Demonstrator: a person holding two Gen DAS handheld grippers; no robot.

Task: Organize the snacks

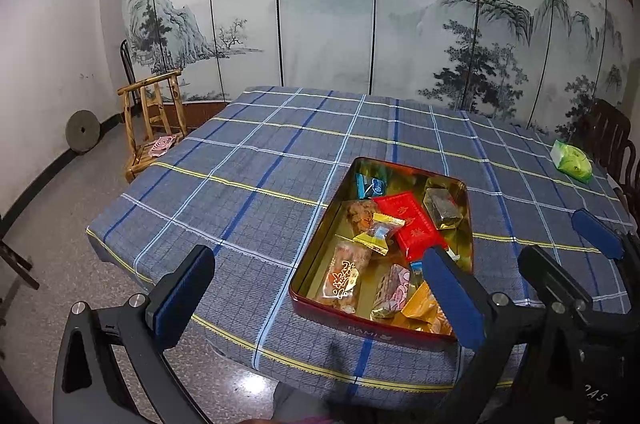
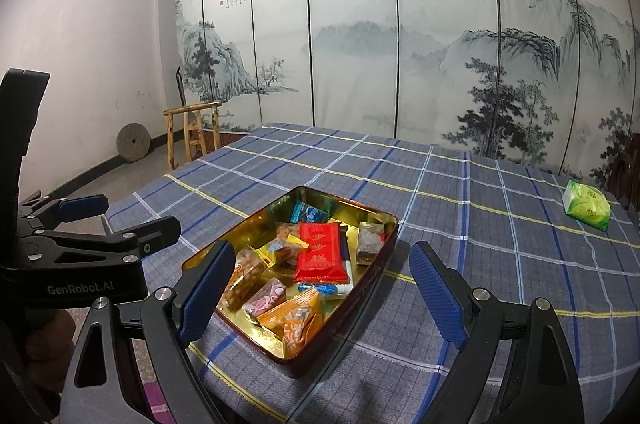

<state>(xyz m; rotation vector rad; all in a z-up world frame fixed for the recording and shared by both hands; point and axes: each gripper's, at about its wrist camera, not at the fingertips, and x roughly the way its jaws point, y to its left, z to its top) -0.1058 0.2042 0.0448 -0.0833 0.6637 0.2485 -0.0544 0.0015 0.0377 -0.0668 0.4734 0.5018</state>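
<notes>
Shiny gold metal tin [image 2: 390,224], glossy plastic snack wrappers [image 2: 322,252], rough woven cloth [image 2: 480,224] on worktop, ribbed blue pads [image 2: 438,300] on matt black tool.

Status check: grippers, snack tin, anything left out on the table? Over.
Left gripper and right gripper open, empty, above tin. Tin full of snacks, red packet on top. Green packet alone at far right, path unobstructed.

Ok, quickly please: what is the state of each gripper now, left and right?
Left gripper: open, holding nothing, above the near end of the snack tin.
Right gripper: open, holding nothing, over the same tin.
</notes>
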